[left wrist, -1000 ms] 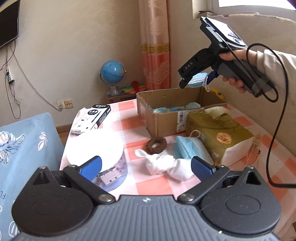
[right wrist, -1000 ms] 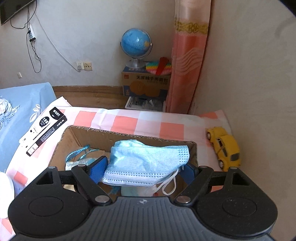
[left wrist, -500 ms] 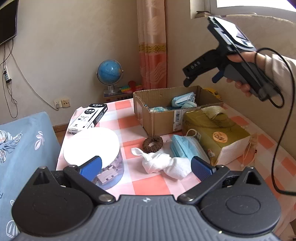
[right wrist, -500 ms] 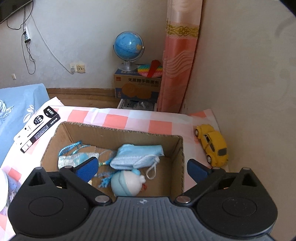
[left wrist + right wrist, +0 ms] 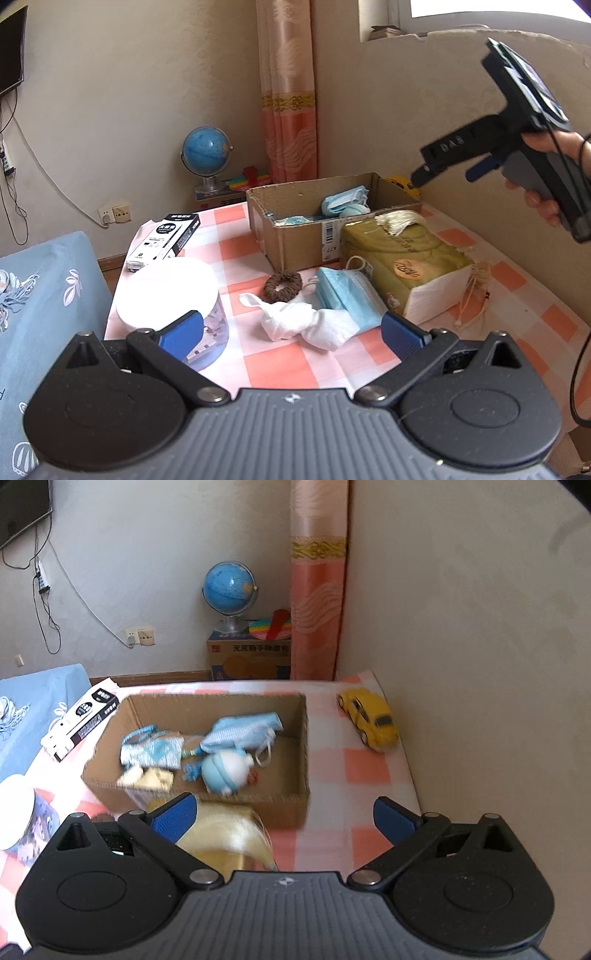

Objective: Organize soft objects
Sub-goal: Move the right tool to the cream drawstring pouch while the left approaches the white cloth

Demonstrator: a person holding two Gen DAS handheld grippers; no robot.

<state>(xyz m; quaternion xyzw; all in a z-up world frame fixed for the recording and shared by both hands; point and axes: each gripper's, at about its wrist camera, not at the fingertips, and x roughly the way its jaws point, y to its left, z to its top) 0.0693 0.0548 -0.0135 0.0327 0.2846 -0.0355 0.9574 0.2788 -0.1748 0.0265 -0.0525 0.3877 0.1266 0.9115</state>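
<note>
Right tongs (image 5: 282,814) have released and pulled back from the cardboard box (image 5: 303,771); the blue mask (image 5: 243,731) now lies inside it, at 12 o'clock of the round plush (image 5: 225,771). Left tongs (image 5: 291,330) spread wide, empty, over white cloth (image 5: 306,325) on the bench (image 5: 325,365).

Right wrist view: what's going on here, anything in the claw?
Nothing held. The right claw is open and empty above the cardboard box, which holds a blue face mask, a small plush and other soft bits. The left claw is open too, over the white cloth. A second mask and a brown scrunchie lie outside the box on the checkered table.
</note>
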